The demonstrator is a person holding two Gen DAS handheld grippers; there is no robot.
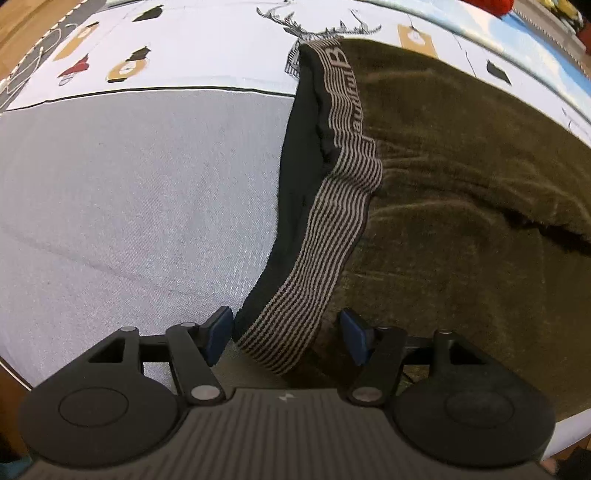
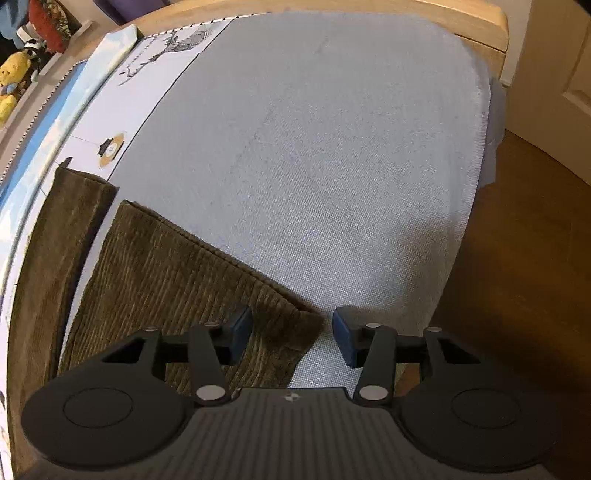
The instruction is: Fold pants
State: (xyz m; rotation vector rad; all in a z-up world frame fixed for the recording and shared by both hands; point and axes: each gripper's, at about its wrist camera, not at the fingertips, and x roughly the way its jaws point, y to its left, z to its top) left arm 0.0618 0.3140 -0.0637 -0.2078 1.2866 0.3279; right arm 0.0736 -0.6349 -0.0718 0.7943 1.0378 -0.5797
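Note:
Olive-brown corduroy pants (image 1: 461, 192) lie flat on a grey-white cloth (image 1: 129, 184). Their striped elastic waistband (image 1: 317, 251) runs from the far middle down toward my left gripper (image 1: 286, 334), which is open with the near waistband corner between its blue pads. In the right wrist view the two pant legs (image 2: 177, 280) end at their cuffs. My right gripper (image 2: 291, 332) is open, with the nearer leg's cuff corner (image 2: 291, 328) between its fingers.
The cloth has a printed white border (image 1: 166, 48) with figures and a deer. A wooden bed frame edge (image 2: 369, 11) and brown floor (image 2: 524, 258) lie beyond the cloth. Stuffed toys (image 2: 14, 74) sit at the far left.

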